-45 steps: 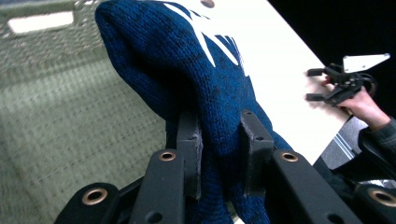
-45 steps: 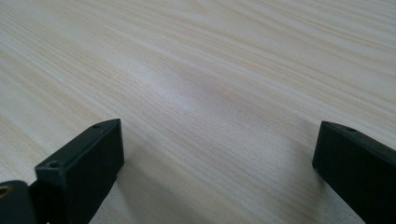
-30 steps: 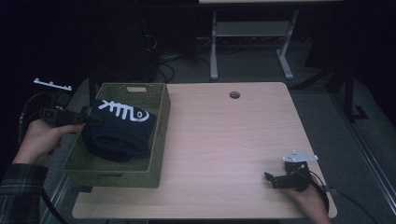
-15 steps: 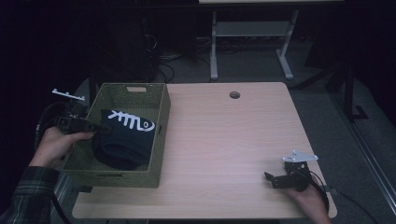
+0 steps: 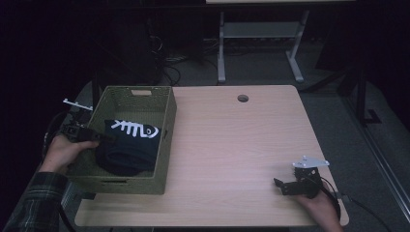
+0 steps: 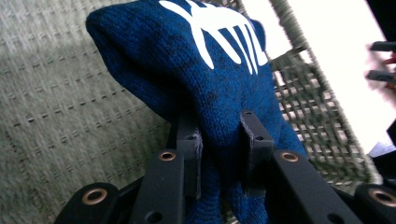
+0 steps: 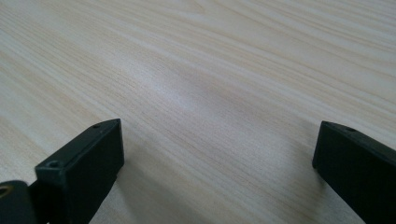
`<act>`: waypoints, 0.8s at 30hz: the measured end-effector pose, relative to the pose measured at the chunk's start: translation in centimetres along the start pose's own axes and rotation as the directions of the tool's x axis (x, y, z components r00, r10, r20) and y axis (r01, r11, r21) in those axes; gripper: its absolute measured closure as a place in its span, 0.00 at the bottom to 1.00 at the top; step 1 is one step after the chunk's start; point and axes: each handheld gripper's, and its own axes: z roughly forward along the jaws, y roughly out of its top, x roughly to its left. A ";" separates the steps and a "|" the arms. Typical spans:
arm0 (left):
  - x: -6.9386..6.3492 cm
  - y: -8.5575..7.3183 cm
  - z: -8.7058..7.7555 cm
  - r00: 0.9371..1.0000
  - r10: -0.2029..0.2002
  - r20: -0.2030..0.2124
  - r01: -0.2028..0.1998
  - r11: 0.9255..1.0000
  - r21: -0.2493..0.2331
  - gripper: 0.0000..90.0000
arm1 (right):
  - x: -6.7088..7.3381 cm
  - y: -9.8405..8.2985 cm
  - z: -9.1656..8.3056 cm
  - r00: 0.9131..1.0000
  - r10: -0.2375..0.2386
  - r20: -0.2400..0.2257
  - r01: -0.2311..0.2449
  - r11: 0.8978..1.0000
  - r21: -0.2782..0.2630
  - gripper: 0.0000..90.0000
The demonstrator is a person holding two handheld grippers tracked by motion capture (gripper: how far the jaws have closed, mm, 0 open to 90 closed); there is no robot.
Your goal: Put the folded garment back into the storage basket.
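Wooden table (image 5: 232, 145): left gripper (image 5: 99, 137) clenched the navy sweater (image 5: 128, 147), basket (image 5: 162, 145) walls around it; release should wait until it rested. Right gripper (image 5: 285, 186) gaped empty.

**Dark blue knitted garment in a woven basket**

The dark blue knitted garment (image 5: 126, 150) is bunched into a rounded heap, with a white fish-skeleton print (image 5: 135, 129) facing up on its far side. It lies inside the olive-green woven basket (image 5: 164, 140), which stands at the left edge of the wooden table (image 5: 241, 145). The heap occupies the near and middle part of the basket floor, close to the left wall. In the left gripper view, a fold of the garment (image 6: 219, 88) is pinched between the two black jaws of the left gripper (image 6: 219, 140), the knit bulging above them, the print (image 6: 224, 32) uppermost
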 end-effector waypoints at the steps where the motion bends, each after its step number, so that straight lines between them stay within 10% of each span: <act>1: 0.2 -0.1 0.2 1.000 0.001 -0.005 -0.001 1.000 0.007 0.82 | 0.0 0.0 0.0 1.000 0.000 0.000 0.000 1.000 0.000 0.02; 24: 2.2 -0.6 1.8 0.987 0.006 -0.159 -0.002 1.000 0.023 0.64 | 0.0 0.0 0.0 1.000 0.000 0.000 0.000 1.000 0.000 0.02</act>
